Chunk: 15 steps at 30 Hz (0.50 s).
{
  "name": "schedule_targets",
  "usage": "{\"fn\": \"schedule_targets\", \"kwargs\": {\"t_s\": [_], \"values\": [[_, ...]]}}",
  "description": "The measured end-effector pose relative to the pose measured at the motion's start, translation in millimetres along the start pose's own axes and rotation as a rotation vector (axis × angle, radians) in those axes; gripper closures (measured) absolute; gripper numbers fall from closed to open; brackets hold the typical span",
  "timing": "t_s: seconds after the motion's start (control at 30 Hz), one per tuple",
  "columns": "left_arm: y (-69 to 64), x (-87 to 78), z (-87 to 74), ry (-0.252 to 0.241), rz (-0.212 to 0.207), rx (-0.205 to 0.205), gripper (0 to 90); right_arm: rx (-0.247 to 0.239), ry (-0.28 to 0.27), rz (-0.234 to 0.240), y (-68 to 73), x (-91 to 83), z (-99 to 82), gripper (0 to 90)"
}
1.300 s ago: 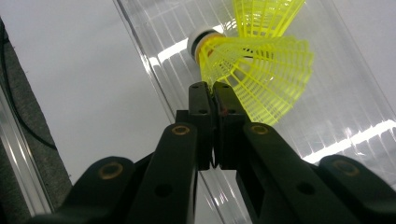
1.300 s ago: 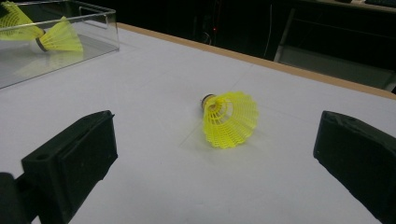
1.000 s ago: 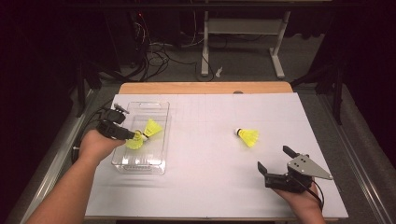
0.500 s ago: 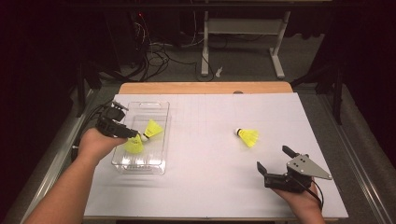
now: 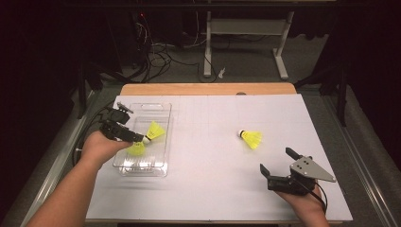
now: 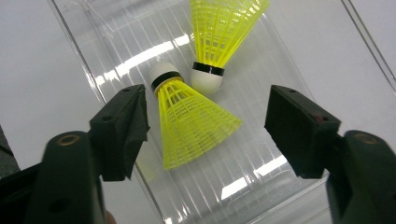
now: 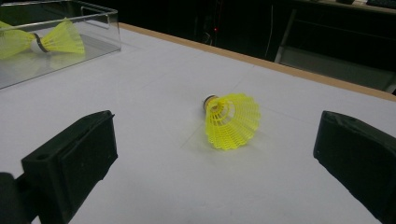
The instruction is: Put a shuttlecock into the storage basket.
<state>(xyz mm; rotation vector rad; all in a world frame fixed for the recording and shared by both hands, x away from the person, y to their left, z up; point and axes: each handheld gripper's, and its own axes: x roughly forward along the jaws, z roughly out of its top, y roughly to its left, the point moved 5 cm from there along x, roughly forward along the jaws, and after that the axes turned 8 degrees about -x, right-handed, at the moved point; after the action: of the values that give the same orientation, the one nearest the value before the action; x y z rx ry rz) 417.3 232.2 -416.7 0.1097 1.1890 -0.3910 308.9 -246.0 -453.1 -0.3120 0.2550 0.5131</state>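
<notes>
A white table (image 5: 208, 189); behind it, a desk frame (image 5: 246, 33) and floor cables (image 5: 156, 52).

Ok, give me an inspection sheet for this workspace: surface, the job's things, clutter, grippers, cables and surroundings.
Surface: white table top, wooden strip along the far edge.
Job's things: clear plastic tray at the left with two yellow shuttlecocks lying inside, caps close together; a third shuttlecock on its side on the bare table.
Clutter: nothing seen.
Grippers: left gripper over the tray, jaws just opened, either side of a shuttlecock without pressing it; right gripper open, facing the loose shuttlecock, apart from it.
Cables: black cable trailing from the right gripper; cables on the floor behind the table.
Surroundings: dark room, white desk frame beyond.
</notes>
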Motion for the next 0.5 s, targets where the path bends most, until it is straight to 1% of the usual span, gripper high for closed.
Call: {"fn": "schedule_targets", "kwargs": {"t_s": [0.07, 0.13, 0.23, 0.3, 0.4, 0.43, 0.5], "values": [[-0.6, -0.6, -0.3, 0.004, -0.001, 0.0, 25.1, 0.001, 0.0, 0.0, 0.0, 0.0, -0.1, 0.0], [-1.1, -0.4, -0.9, 0.014, 0.008, 0.002, 21.5, 0.002, 0.001, 0.0, 0.0, 0.1, -0.2, 0.0], [-2.9, -0.4, -1.4, 0.013, 0.008, 0.001, 16.0, 0.002, 0.001, 0.0, 0.0, 0.3, -0.2, 0.0], [-4.7, -0.5, -1.4, 0.012, 0.006, 0.004, 15.3, 0.0, 0.002, 0.001, 0.2, 0.4, -0.2, 0.0], [-7.1, 0.0, -1.2, 0.015, 0.008, 0.004, 11.0, 0.001, 0.002, 0.002, 0.4, 0.6, -0.1, 0.0], [-7.8, 0.2, -1.0, 0.018, 0.012, 0.011, 9.8, 0.001, 0.002, 0.002, 0.5, 0.6, 0.0, 0.0], [-9.9, 1.0, -0.5, 0.021, 0.01, 0.009, 5.0, 0.0, 0.002, 0.003, 0.7, 0.8, 0.0, 0.0]]}}
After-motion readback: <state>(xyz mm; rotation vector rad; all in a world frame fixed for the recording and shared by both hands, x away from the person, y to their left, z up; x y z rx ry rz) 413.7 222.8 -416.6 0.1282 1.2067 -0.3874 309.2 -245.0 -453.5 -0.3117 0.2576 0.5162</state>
